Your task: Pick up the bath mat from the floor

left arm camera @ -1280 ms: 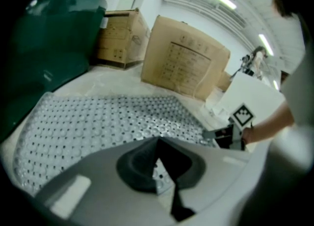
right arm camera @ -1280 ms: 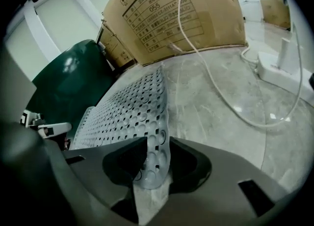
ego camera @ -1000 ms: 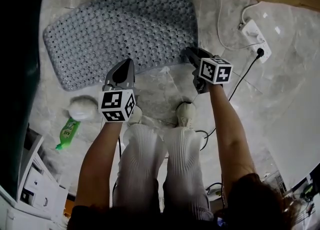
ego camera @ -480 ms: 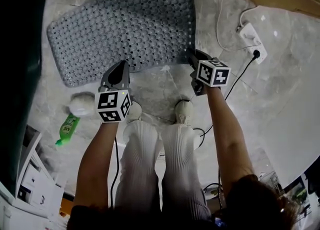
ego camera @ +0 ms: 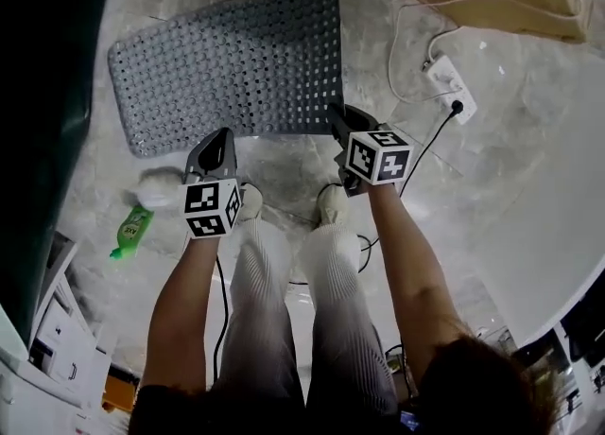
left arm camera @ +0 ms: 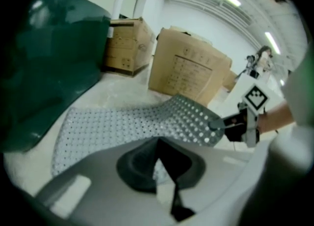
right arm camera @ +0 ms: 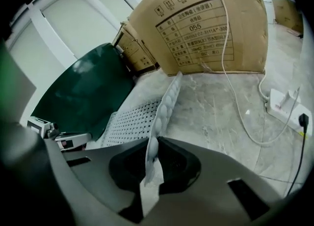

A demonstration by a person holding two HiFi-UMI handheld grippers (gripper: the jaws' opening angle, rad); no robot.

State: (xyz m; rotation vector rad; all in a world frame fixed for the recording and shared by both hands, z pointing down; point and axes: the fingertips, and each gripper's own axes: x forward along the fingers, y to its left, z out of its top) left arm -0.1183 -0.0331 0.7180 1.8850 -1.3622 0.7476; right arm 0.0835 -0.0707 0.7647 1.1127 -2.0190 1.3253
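Pinching the near right corner of the bath mat (ego camera: 236, 64), the right tool (ego camera: 335, 116) is closed on the mat's edge. In the right gripper view, that pale, dimpled edge stands on end between the two jaws and runs away from them toward the cardboard box (right arm camera: 211, 28). The left gripper view shows this corner raised off the floor (ego camera: 284, 164), while the rest of the grey perforated mat lies flat on the marble. The mat's far left end is beside a dark green object (ego camera: 47, 93).

The left tool (ego camera: 220, 136) sits at the mat's near edge, left of the middle. Its jaws are drawn together, and a speckled sliver that looks like the mat shows in the narrow wedge between them. It seems to be gripping that edge, though the view is too murky to be sure.

Both of the person's feet stand just behind the mat, between the two tools. A green bottle (ego camera: 130, 232) lies on the floor to the left, with a white rounded object (ego camera: 156, 187) just above it. A white power strip (ego camera: 446, 83) with a black plug in it lies well to the right, and a white cable (ego camera: 406, 45) loops from it toward the box.
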